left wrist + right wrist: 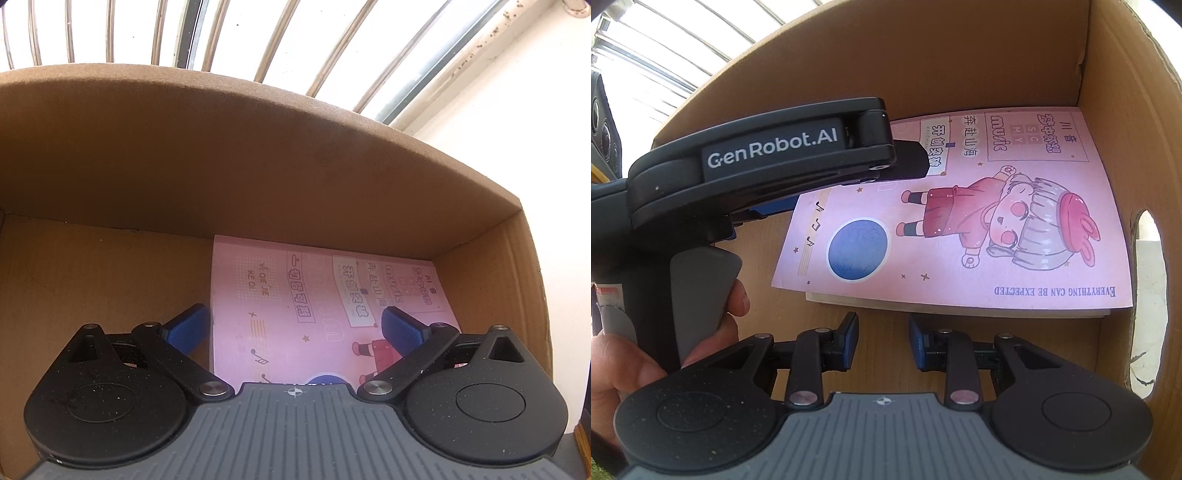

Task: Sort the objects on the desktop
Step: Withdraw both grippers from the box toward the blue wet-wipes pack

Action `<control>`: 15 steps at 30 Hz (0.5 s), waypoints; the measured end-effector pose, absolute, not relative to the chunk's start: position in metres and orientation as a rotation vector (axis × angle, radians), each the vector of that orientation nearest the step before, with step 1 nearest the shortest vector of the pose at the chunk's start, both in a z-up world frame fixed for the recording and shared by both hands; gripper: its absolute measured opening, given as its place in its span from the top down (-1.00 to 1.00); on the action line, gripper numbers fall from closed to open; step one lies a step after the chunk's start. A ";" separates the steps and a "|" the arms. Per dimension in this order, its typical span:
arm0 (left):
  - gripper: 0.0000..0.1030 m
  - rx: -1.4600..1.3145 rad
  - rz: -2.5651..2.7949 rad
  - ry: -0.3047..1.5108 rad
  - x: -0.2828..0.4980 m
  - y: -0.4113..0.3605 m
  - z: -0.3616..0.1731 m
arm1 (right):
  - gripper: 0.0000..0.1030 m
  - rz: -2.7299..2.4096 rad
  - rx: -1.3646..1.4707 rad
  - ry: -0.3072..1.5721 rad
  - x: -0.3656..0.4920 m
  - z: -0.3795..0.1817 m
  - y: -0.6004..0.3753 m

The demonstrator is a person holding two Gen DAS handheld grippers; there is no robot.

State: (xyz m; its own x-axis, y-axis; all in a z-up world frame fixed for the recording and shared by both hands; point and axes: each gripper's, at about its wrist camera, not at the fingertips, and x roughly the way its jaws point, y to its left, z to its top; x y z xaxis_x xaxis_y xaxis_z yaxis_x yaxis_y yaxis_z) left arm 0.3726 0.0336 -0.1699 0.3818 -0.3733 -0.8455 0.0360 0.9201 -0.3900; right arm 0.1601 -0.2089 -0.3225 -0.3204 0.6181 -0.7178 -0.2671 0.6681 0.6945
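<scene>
A pink notebook (295, 288) with a cartoon cover lies flat on the floor of a cardboard box (221, 147), against the right-hand corner. My left gripper (295, 326) hovers over its near end, jaws wide open and nothing between the blue pads (188, 325). In the right wrist view the same notebook (960, 221) rests on a second, pale book whose edge shows beneath it. My right gripper (882, 339) sits just short of the notebook's near edge, jaws a narrow gap apart with nothing in them. The left gripper's black housing (768, 151) reaches over the notebook from the left.
The tall cardboard walls (923, 55) enclose both grippers. A handle hole (1148, 288) is cut in the right wall. A person's hand (628, 362) grips the left tool's handle. Window bars (258, 37) stand behind the box. Bare box floor (92, 277) lies left of the notebook.
</scene>
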 end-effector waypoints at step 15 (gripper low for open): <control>-0.94 -0.328 -0.213 1.111 0.340 0.125 -0.112 | 0.17 0.981 0.198 1.559 0.116 -0.286 -0.216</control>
State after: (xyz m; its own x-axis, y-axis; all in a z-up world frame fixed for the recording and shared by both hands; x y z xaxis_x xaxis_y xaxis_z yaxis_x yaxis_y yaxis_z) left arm 0.3402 0.1250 -0.1119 0.4303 -0.3292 -0.8405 0.0051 0.9320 -0.3625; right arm 0.1157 -0.2164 -0.2856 -0.2637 0.6238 -0.7357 -0.3935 0.6268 0.6725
